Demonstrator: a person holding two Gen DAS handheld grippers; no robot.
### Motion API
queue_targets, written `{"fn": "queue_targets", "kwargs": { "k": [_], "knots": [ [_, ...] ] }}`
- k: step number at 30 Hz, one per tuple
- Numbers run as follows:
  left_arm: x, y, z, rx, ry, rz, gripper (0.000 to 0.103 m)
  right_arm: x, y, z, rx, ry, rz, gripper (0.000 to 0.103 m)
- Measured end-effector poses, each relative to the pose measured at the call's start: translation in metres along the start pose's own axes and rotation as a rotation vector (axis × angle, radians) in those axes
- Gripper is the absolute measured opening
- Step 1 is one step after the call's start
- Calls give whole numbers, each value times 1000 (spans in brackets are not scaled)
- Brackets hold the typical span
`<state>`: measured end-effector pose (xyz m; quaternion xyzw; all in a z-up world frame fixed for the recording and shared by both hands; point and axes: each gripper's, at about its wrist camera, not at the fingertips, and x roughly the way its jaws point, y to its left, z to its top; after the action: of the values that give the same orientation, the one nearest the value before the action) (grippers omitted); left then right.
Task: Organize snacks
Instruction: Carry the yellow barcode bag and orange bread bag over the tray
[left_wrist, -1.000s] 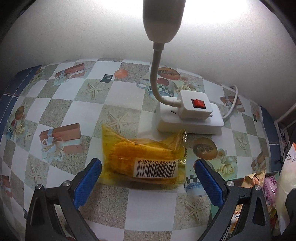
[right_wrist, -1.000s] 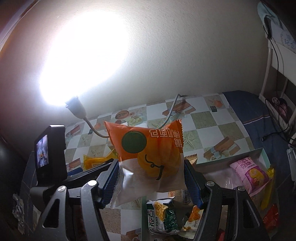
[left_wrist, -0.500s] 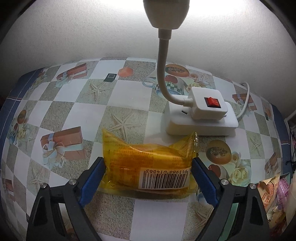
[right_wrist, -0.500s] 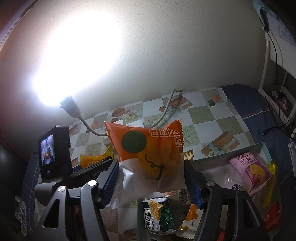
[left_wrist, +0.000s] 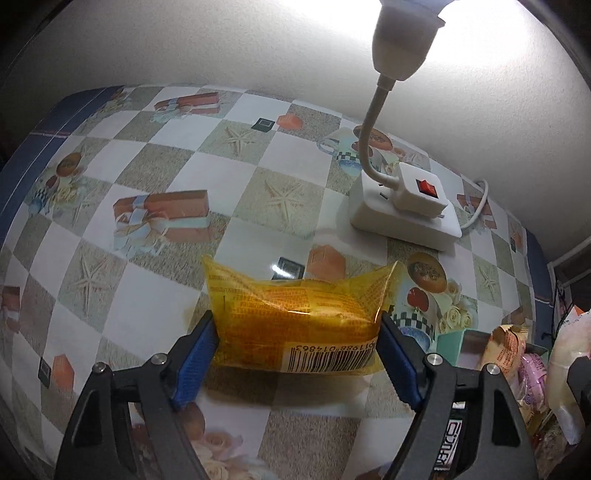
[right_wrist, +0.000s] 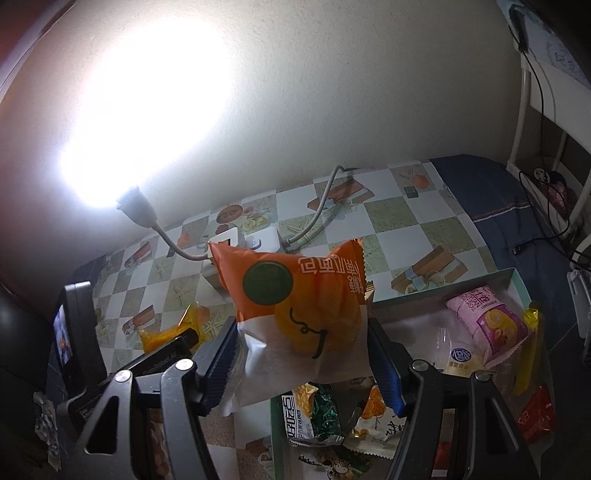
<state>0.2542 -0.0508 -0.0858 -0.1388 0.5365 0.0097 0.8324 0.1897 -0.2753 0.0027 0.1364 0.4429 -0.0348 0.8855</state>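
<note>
Closing around a yellow snack packet (left_wrist: 295, 328) lying flat on the patterned tablecloth (left_wrist: 147, 295), the left gripper (left_wrist: 295, 350) has its blue pads at both packet ends, likely to lift it. Meanwhile the right gripper (right_wrist: 301, 362) clamps an orange-and-white snack bag (right_wrist: 295, 306) aloft above the half-filled box (right_wrist: 515, 275), seemingly ready to drop it in.

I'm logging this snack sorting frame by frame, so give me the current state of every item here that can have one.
left gripper: jaws closing, blue pads at both ends of the packet
yellow snack packet: sealed, lying on the tablecloth, barcode up
right gripper: shut on the orange packet
orange snack packet: sealed, held up above the table
lamp: lit
red switch: position unclear
snack box: open, holding several packets
</note>
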Motion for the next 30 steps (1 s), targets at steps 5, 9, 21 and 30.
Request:
{"fn": "queue_targets", "kwargs": {
  "k": [5,9,21,30],
  "knots": [
    [-32,8,-23,-54,-9,-48,83,-26,1,-3,4,-8,-1,69],
    [-65,2,-36,-46,-36,-86,83,-56,-4,-3,4,-52,-38,69],
    [-134,-63,-79,158,-105,-189,83,-115,-43,-5,83,-128,-137,69],
    [-121,-111,-107,312,-20,-232,83,-118,-83,-11,173,-115,-195,70]
  ]
}}
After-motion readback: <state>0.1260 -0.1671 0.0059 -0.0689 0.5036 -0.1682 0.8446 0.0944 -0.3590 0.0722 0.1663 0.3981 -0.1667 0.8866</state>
